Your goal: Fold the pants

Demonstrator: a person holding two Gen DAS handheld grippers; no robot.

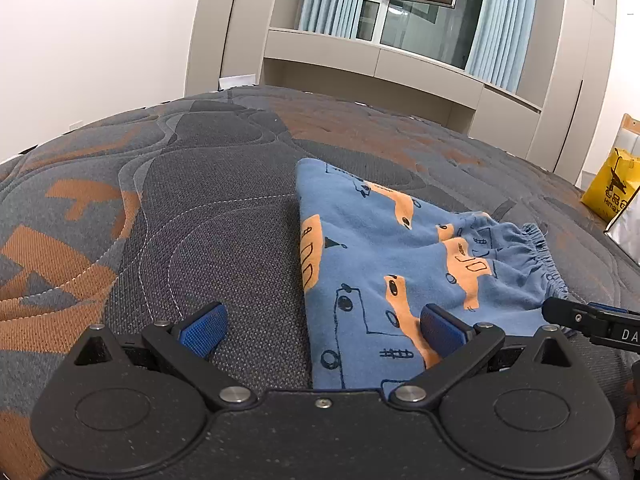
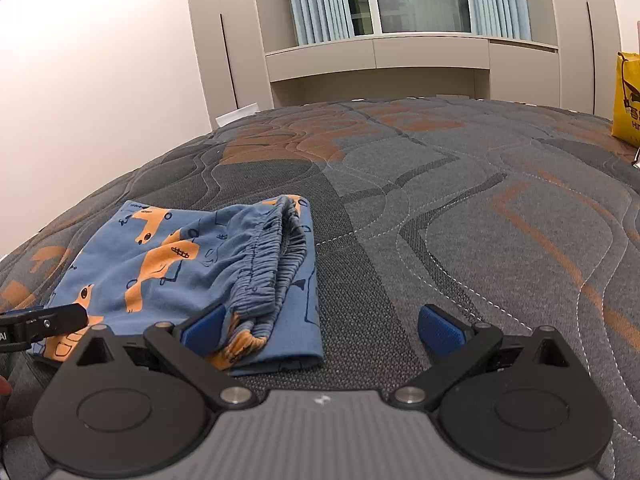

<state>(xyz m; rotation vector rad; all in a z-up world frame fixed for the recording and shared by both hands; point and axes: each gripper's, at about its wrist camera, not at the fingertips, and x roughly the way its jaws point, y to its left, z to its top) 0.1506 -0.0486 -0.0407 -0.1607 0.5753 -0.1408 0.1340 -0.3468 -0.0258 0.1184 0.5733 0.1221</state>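
Grey-and-orange quilted mattress (image 2: 460, 208) fills our view, wardrobes and curtained window (image 2: 404, 0) beyond. We see the folded pants (image 2: 180, 264) lying near its edge; left gripper (image 1: 320, 330) and right gripper (image 2: 320, 328) spread apart, holding nothing. Bare quilt stretches rightward.

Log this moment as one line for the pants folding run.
pants: folded, flat on mattress | left gripper: open, empty | right gripper: open, empty | waistband: on top
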